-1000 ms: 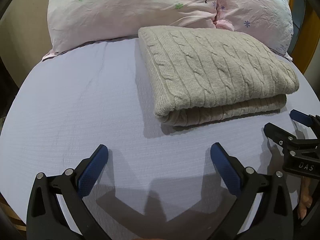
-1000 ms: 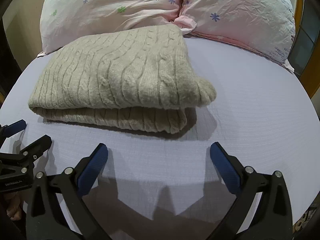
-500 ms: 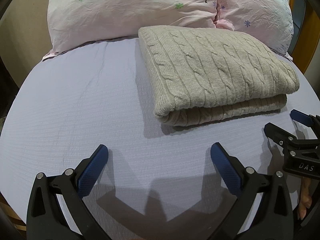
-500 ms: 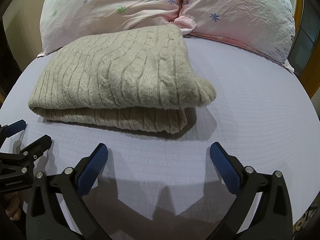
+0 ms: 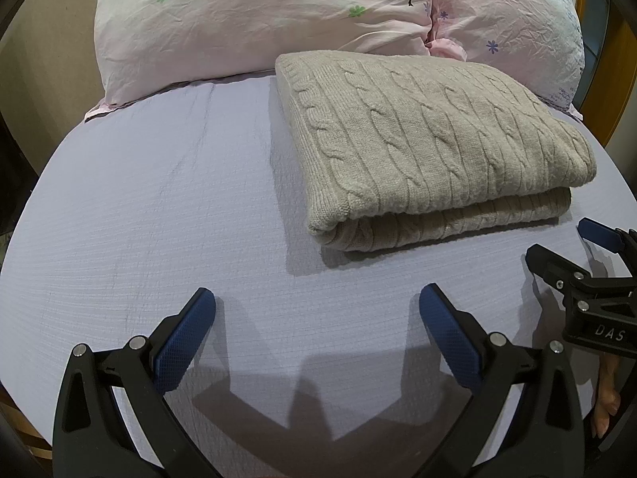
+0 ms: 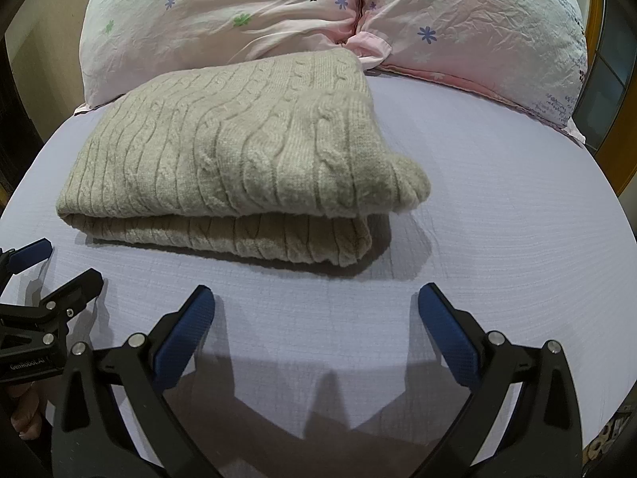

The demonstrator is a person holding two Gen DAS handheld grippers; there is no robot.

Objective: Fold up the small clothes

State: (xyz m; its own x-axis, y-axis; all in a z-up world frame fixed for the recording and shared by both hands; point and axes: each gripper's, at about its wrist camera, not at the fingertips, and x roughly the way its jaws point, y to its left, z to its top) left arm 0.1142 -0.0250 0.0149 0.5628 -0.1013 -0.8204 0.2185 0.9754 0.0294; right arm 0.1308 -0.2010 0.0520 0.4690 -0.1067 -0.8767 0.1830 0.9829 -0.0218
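A beige cable-knit sweater (image 5: pixel 430 143) lies folded in a neat thick rectangle on the lilac bed sheet (image 5: pixel 159 207); it also shows in the right wrist view (image 6: pixel 239 163). My left gripper (image 5: pixel 316 302) is open and empty, low over the sheet in front of the sweater's left corner. My right gripper (image 6: pixel 314 298) is open and empty, in front of the sweater's right corner. Each gripper shows at the edge of the other's view: the right one (image 5: pixel 573 251), the left one (image 6: pixel 55 267).
Two pink flowered pillows (image 5: pixel 262 20) (image 6: pixel 477 28) lean at the head of the bed just behind the sweater. A wooden bed frame (image 5: pixel 613 79) stands at the right. The sheet (image 6: pixel 497 207) stretches flat on both sides of the sweater.
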